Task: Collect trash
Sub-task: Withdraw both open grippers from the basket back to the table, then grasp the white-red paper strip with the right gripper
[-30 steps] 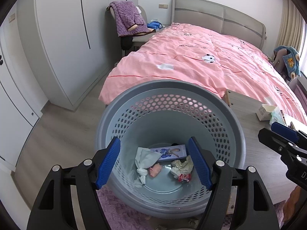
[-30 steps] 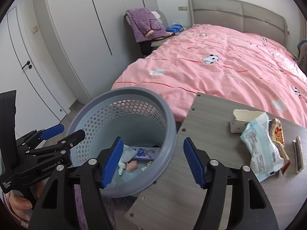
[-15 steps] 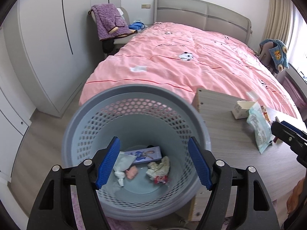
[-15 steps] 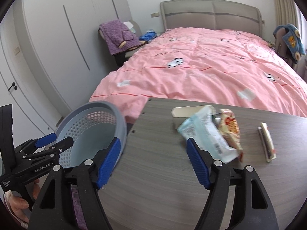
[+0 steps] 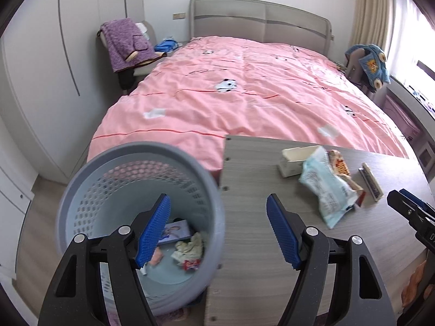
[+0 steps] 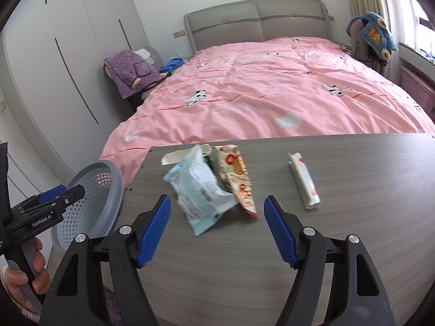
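Both grippers hanging open-jawed over desk and basket

We are holding the right gripper empty over the pale blue wrapper, the left gripper empty beside the perforated wastebasket.

Table bare nr front; wrappers crowd far-left, basket blocks left edge.
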Available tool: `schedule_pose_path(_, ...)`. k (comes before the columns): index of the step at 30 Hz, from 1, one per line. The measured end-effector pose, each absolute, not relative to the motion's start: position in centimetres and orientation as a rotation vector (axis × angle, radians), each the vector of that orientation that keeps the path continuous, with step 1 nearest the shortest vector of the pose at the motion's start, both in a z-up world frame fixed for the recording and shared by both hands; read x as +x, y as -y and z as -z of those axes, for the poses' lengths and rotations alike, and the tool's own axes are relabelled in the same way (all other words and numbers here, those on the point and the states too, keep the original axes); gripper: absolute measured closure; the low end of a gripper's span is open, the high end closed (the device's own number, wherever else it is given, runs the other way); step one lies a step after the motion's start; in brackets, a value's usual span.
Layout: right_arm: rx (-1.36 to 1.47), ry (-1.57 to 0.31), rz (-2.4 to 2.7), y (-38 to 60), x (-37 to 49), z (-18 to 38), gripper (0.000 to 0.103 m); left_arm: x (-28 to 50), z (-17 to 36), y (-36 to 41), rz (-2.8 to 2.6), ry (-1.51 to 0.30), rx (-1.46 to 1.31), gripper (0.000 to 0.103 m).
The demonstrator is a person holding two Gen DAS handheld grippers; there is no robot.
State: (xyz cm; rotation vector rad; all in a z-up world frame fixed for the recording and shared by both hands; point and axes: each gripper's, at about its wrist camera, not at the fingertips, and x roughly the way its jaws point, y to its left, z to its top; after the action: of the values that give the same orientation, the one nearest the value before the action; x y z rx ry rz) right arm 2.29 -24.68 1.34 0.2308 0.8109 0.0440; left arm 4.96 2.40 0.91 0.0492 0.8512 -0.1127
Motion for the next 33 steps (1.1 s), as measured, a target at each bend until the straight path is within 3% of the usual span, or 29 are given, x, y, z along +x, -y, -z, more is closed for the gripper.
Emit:
schedule_pose_path(29, 0.212, -0.877, 0.061, 34.1, 5.5, 3.9, 0.033, 6.3, 2.0, 8.6, 0.166, -0.924, 0.166, 0.033)
schedule_pose_path(33, 0.184, -0.904, 0.053, 33.9, 7.0, 4.6, 0.040, 6.3, 2.2, 9.4, 0.164, -0.930, 0.171, 0.033)
